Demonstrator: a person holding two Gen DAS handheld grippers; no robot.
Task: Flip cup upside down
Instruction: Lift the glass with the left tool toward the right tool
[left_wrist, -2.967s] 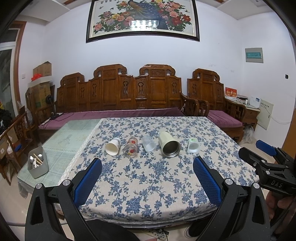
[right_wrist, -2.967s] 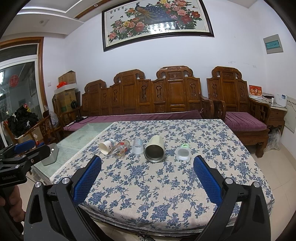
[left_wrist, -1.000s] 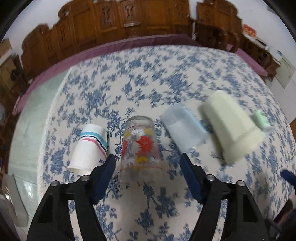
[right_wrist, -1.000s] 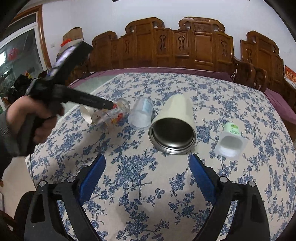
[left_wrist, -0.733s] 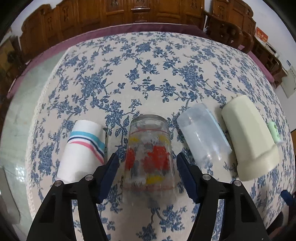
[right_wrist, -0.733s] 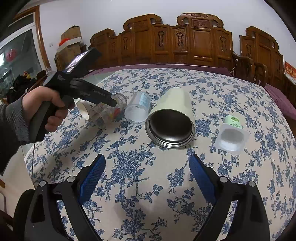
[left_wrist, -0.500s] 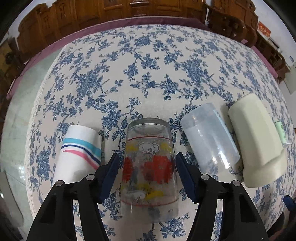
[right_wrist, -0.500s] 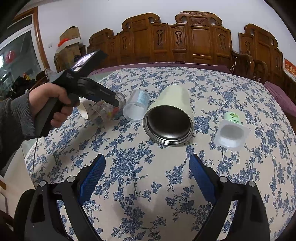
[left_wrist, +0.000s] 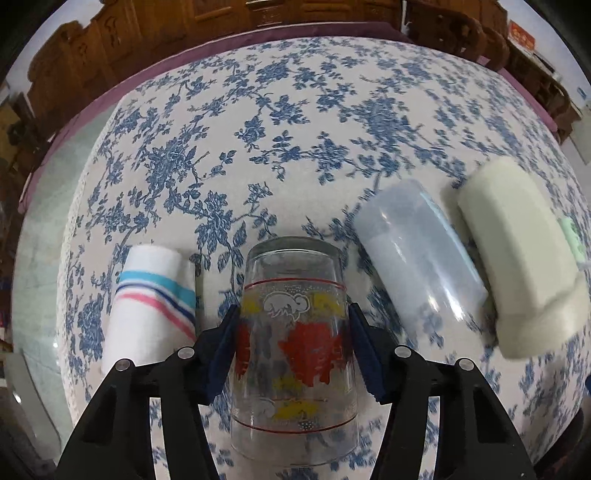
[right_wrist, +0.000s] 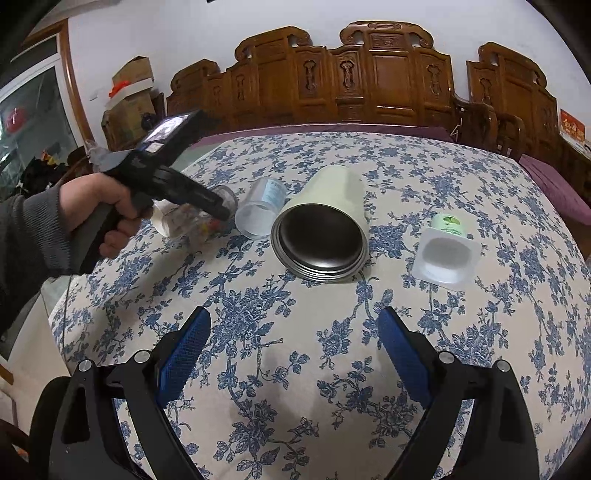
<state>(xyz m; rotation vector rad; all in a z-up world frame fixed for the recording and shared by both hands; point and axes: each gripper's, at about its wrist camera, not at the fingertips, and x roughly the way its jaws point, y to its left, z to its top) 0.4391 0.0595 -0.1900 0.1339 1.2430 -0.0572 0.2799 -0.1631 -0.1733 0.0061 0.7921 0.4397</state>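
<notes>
A clear glass cup with red and yellow prints lies on its side on the blue-flowered tablecloth, mouth toward me. My left gripper has its blue pads against both sides of the glass and is shut on it. In the right wrist view the glass shows under the left gripper held by a hand. My right gripper is open and empty above the cloth, near the table's front edge.
Also lying on their sides: a striped paper cup to the left, a frosted plastic cup, a cream metal tumbler and a small yogurt cup to the right. Carved wooden benches stand behind the table.
My left gripper came down from well back to the glass cup, slid its fingers along both sides and closed on it. My right gripper moved in slightly over the table and stayed open.
</notes>
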